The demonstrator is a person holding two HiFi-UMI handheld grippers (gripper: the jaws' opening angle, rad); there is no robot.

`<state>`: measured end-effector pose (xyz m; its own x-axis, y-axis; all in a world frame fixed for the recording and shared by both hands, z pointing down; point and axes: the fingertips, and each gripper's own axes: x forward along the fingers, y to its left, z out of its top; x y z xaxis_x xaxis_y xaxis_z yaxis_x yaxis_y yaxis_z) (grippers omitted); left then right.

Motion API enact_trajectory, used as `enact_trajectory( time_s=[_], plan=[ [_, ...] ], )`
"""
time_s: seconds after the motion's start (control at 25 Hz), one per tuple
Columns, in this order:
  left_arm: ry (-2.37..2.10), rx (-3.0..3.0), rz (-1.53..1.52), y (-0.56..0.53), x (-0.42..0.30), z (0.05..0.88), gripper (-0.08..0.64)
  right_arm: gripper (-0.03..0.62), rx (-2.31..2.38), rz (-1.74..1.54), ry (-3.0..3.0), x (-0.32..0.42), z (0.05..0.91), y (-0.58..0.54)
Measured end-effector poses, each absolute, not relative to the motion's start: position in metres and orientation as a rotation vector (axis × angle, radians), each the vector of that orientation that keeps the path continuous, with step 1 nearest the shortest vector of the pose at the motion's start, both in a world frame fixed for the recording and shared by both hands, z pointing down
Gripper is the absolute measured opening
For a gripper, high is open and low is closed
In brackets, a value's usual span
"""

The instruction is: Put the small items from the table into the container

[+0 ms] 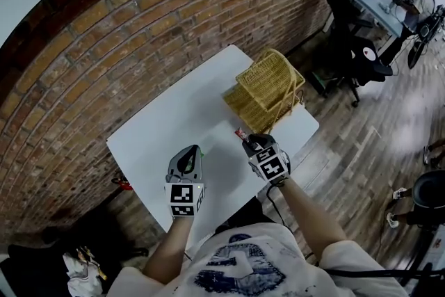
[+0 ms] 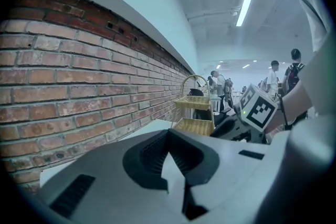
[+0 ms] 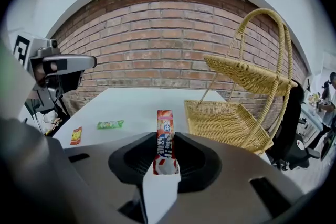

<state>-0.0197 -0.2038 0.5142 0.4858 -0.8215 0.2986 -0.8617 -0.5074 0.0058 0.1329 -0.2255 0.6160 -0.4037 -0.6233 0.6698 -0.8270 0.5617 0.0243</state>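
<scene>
Nearest the lens, pinched at a narrow gap in the jaws of the right gripper: slim red, white and blue wrapped candy stick, lower end between the pads, upper end poking out toward the basket. Held off the counter, short of the two-tier woven wicker basket with its hoop handle, just left of its lower tray on the near side. Same candy stick in the head view as a red sliver ahead of the right gripper, close to the near edge of the basket.

Farther left of the basket, flat on the white rectangular counter: small green sachet, then a small orange sachet beyond it, well apart from the basket, both yet to be collected. Left gripper also left of the basket, beside the right one, jaws pressed together with nothing between. Red brick wall behind counter and basket.

Judged step: carrying the held stick to the container; pick-up done, drop not yet made. Next, probably: bring the stick over the lower tray, clear of the rim and below the upper tier, then part the jaws and let it fall flat. Mind the hoop handle and the upper tier crowding the approach. After that, most likely back for the two sachets.
</scene>
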Motion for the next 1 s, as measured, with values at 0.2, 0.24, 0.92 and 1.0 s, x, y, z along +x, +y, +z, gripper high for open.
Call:
enact_trajectory(
  time_s=[0.2,0.24,0.92,1.0],
  plan=[
    [-1.458,2.564,0.403,-0.223,-0.003,0.52,0.048,0.121,1.185,0.438,-2.138,0.15,0.623,-0.246],
    [-1.456,2.563,0.406,-0.227,0.0,0.521,0.048,0.121,1.192,0.445,-2.133,0.153,0.625,-0.25],
    [-1.405,2.551,0.457,-0.255,0.025,0.54,0.048,0.121,1.268,0.487,-2.024,0.181,0.652,-0.282],
    [-1.397,2.552,0.461,-0.255,0.026,0.542,0.048,0.121,1.278,0.493,-2.016,0.182,0.653,-0.284]
  ],
)
